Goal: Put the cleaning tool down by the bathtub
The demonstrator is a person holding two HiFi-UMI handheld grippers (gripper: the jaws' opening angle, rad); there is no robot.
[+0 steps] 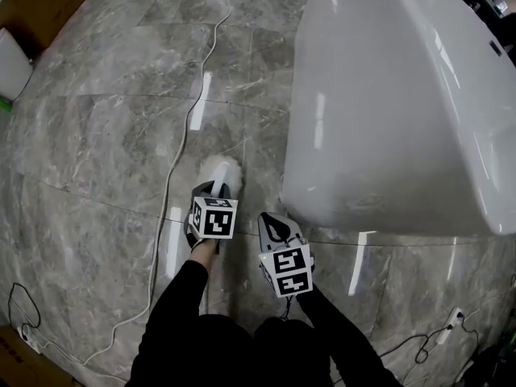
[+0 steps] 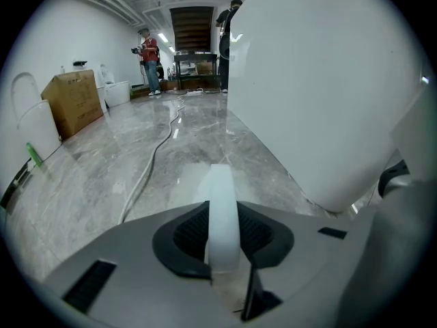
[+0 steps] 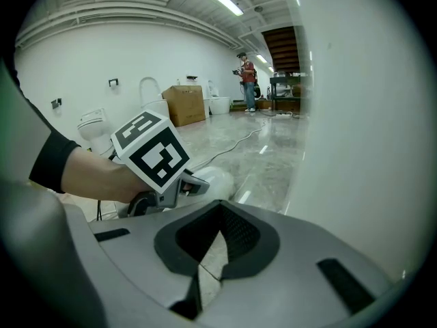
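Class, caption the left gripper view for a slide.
Left gripper clamps the white cleaning tool, bathtub close on its right.

Bathtub [image 1: 387, 95]: one, white. Cleaning tool [image 1: 222, 170]: one. Grippers: two, namely a left gripper [image 1: 214, 187] and a right gripper [image 1: 275, 226]. Marker cubes: two, one on each gripper [image 1: 214, 218] [image 1: 290, 270]. Black sleeves: two [image 1: 181, 297] [image 1: 334, 325]. People standing far off down the room: two, one in red [image 2: 149, 57] and one in dark clothes [image 2: 229, 33]. White cable [image 1: 173, 168] on the floor: one. Black cables: two, one at the lower left [image 1: 14, 297] and one at the lower right [image 1: 403, 347]. Power strips: two [image 1: 28, 334] [image 1: 453, 321]. Cardboard boxes: two [image 1: 40, 2] [image 1: 16, 363]. Toilet [image 3: 92, 125]: one that can be made out. Staircase [image 2: 191, 26]: one.
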